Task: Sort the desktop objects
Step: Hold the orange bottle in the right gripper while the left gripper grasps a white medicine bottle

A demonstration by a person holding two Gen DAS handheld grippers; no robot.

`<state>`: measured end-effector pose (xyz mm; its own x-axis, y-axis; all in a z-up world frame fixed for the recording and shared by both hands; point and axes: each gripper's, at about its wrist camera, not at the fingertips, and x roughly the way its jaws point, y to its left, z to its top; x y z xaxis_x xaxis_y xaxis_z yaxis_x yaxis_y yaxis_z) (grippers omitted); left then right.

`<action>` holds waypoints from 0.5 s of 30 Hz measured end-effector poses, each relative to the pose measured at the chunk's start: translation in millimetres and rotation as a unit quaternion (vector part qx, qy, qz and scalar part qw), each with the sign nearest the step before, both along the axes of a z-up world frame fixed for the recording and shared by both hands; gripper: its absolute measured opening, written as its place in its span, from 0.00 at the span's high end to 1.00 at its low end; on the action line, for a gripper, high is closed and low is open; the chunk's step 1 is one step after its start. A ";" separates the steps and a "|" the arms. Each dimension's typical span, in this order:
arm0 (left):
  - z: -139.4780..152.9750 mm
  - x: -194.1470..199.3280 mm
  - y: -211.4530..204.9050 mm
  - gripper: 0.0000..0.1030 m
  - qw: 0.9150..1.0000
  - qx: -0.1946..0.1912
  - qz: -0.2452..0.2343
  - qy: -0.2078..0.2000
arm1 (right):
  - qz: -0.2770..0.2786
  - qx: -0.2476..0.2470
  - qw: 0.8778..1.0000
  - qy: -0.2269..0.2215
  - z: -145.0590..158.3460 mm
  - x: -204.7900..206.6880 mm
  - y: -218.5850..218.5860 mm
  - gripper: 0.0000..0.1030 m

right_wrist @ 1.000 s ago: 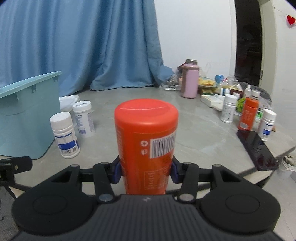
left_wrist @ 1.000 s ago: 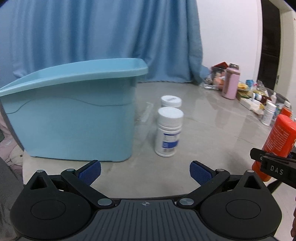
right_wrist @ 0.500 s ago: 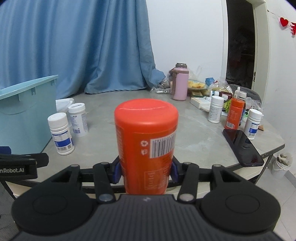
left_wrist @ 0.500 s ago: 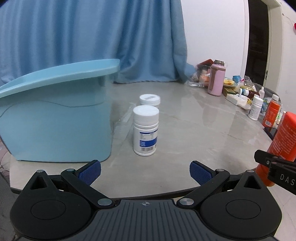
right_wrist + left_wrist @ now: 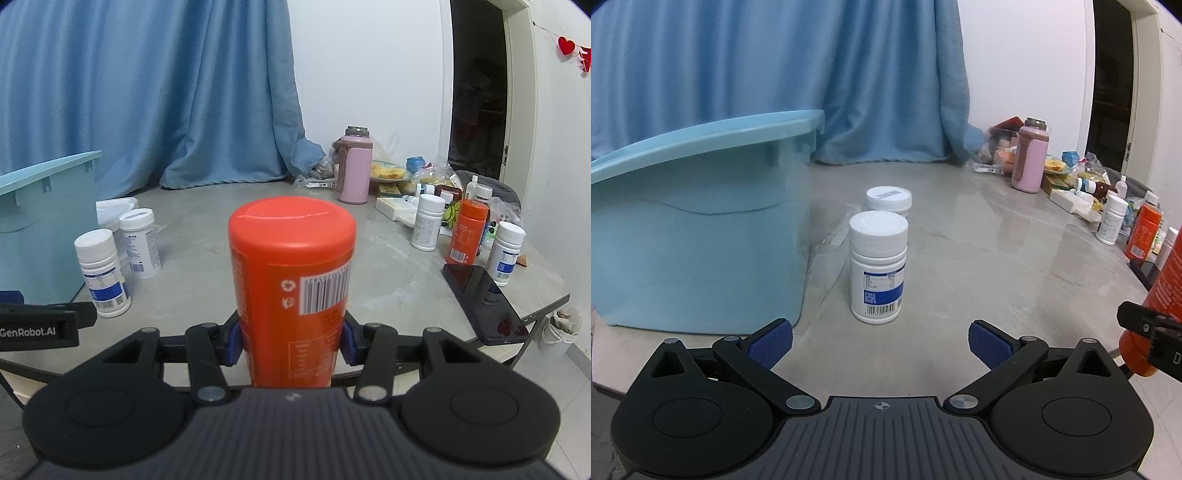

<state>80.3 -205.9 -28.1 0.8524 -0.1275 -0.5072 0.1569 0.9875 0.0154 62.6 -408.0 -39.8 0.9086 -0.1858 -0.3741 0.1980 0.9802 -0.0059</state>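
My right gripper [image 5: 291, 341] is shut on an upright orange bottle [image 5: 291, 284] with a barcode label, held at the table's near edge; the bottle also shows at the right edge of the left wrist view [image 5: 1161, 291]. My left gripper [image 5: 880, 341] is open and empty, just short of a white pill bottle [image 5: 878, 269] with a blue label. A second white bottle [image 5: 888, 198] stands right behind it. Both white bottles stand beside a light blue bin [image 5: 698, 221]. In the right wrist view the white bottles [image 5: 103, 273] stand left of the orange bottle, next to the bin [image 5: 44, 218].
A black phone [image 5: 484, 302] lies near the table's right edge. Beyond it stand a smaller orange bottle [image 5: 466, 232], white bottles [image 5: 428, 221], a pink flask [image 5: 354, 171] and food clutter. A blue curtain [image 5: 147, 92] hangs behind the grey table [image 5: 258, 229].
Both grippers have drawn back from the table and turned; the bin and white bottles shifted left in the left wrist view. The right gripper still holds the orange bottle.
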 end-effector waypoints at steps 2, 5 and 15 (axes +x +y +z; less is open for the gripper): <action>-1.1 5.4 -0.9 0.01 1.000 0.001 0.002 -0.001 | -0.001 0.000 1.000 0.003 -1.7 3.2 -0.9 0.52; -2.8 15.0 -2.0 0.01 1.000 -0.001 0.006 0.000 | 0.001 0.000 1.000 0.004 -2.4 6.6 -3.8 0.52; -7.7 43.3 -12.4 0.01 1.000 0.000 0.007 0.001 | 0.004 0.002 1.000 0.008 -4.0 22.1 -11.8 0.52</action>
<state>123.6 -218.3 -35.8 0.8533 -0.1159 -0.5084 0.1428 0.9897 0.0142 84.7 -419.7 -43.8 0.9037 -0.1767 -0.3900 0.1896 0.9819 -0.0055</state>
